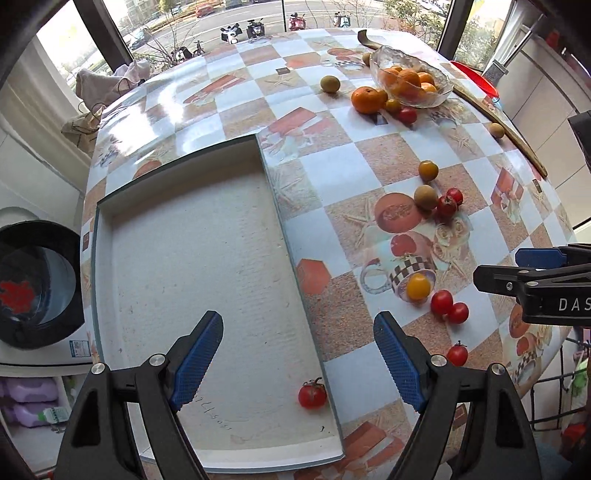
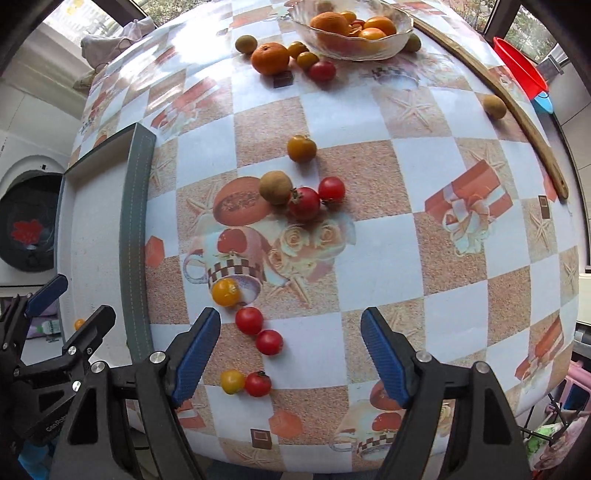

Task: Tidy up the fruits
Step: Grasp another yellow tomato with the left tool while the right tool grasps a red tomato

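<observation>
Left hand-held gripper (image 1: pixel 297 360): released, blue pads wide apart with nothing between them, hanging over the near right corner of the tray.
Right hand-held gripper (image 2: pixel 291 356): released too, empty, over the desk (image 2: pixel 443 258); two red tomatoes lie on the cloth in the gap between its fingers, untouched.
Tray (image 1: pixel 271 192): shallow white rectangle with a grey-green rim, long axis running from 6 to 12 o'clock in the left wrist view, at the desk's left side.
Tray contents: one red tomato (image 1: pixel 312 394) with its green stem up, at the near right corner (the right wrist view also shows a small yellow-orange fruit (image 2: pixel 79 324) past the rim at 9 o'clock).
Glass bowl (image 2: pixel 399 22): clear, at 12 o'clock on the far edge of the desk, holding oranges (image 2: pixel 373 27); I can't give a sure count, since they overlap.
Large orange (image 2: pixel 270 58): one, on the cloth just left of the bowl.
Red tomatoes on the desk, right wrist view: six; one by the bowl (image 2: pixel 322 71), a touching pair at centre (image 2: pixel 304 203), a pair (image 2: pixel 249 320) at 7 o'clock, one (image 2: pixel 258 384) nearest the camera.
Yellow tomatoes on the desk: five; two (image 2: pixel 307 60) by the bowl, one at centre (image 2: pixel 301 148), one (image 2: pixel 225 292) on the printed cup, one (image 2: pixel 232 381) touching the nearest red.
Brown round fruits: four; one (image 2: pixel 276 187) touching the centre pair, one (image 2: pixel 246 43) left of the large orange, one beside the bowl's right side, one (image 2: pixel 495 106) at 2 o'clock by the wooden strip (image 2: pixel 532 122).
</observation>
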### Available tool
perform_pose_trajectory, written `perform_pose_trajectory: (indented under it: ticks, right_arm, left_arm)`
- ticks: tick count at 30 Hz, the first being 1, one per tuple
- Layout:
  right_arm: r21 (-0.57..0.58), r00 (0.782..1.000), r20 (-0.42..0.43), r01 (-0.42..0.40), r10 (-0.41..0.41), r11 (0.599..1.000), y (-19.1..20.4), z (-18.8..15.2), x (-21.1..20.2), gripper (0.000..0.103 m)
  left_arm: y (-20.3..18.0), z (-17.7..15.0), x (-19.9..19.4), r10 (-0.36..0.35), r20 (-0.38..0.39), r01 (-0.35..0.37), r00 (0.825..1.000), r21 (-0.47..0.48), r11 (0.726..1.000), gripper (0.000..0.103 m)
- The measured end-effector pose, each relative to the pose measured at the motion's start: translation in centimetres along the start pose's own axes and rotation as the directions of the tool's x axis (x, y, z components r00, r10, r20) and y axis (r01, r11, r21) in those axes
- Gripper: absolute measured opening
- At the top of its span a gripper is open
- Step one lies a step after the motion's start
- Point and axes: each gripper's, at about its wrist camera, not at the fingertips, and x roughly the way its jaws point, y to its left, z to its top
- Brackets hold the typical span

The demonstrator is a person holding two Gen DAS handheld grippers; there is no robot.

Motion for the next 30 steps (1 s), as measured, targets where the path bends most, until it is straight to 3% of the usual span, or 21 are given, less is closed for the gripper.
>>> perform_pose_trajectory:
  ticks: [6, 14, 21, 30]
  right_arm:
    - [0.039, 1.0, -0.003, 0.011, -0.011, 0.999, -3.3, -0.4, 0.1, 0.081]
    - [-0.025, 0.999, 0.041, 0.019, -0.018, 1.0, -4.3, 2.0, 0.4, 0.081]
    - [-0.126, 0.998, 0.047, 0.055, -0.049, 0.991, -4.0, 3.5, 2.0, 0.051]
    - [-0.238, 0.991, 0.126, 0.079, -0.05, 0.968, -1.2, 6.1, 2.8, 0.05]
  left_arm:
    - [-4.0, 1.2, 1.6, -0.036, -0.029, 0.037, 0.999, 0.055, 0.998, 0.085]
    - [-5.8, 1.8, 4.4, -0.05, -0.082, 0.052, 0.995, 0.028, 0.998, 0.085]
    - [-6.0, 1.8, 5.8, -0.069, -0.093, 0.068, 0.993, -0.012, 0.998, 0.085]
    - [-6.3, 2.7, 6.9, -0.089, -0.079, 0.085, 0.993, -0.061, 0.995, 0.085]
